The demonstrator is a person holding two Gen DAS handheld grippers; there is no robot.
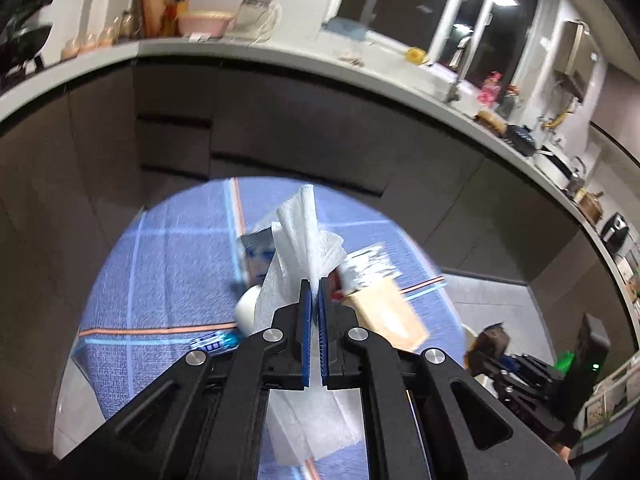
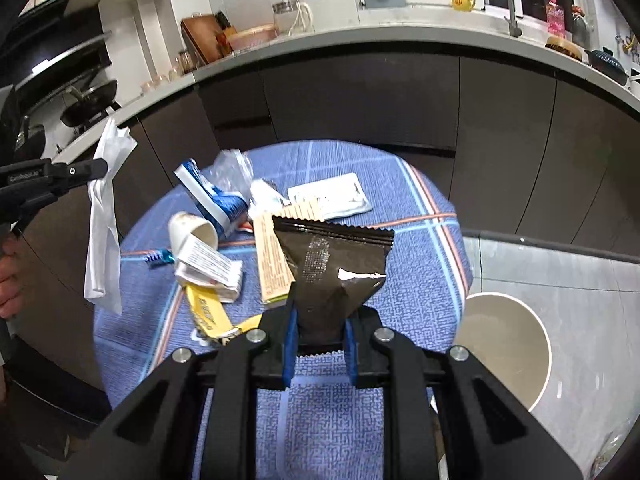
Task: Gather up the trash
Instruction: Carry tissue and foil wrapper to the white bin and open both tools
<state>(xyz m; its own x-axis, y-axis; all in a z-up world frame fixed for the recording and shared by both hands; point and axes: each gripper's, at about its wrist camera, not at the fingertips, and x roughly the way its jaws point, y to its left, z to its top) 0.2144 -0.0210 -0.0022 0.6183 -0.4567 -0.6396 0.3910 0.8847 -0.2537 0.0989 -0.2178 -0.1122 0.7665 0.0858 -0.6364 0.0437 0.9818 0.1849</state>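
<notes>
My left tongs (image 1: pixel 316 288) pinch one tissue (image 1: pixel 304 236). My right tongs (image 2: pixel 320 320) pinch one brown wrapper (image 2: pixel 332 264). One cup (image 2: pixel 192 232) lies on the tabletop (image 2: pixel 400 280).

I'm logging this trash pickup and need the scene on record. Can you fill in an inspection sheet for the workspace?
Surface: round table under a blue checked cloth.
Job's things: white paper towel and dark foil wrapper held up off the table; tipped paper cup, blue-white carton, yellow wrapper, tan box and white pouch lie on the cloth.
Clutter: nothing seen.
Grippers: left gripper shut on the towel; right gripper shut on the wrapper.
Cables: nothing seen.
Surroundings: beige bin beside the table; kitchen counter behind.
</notes>
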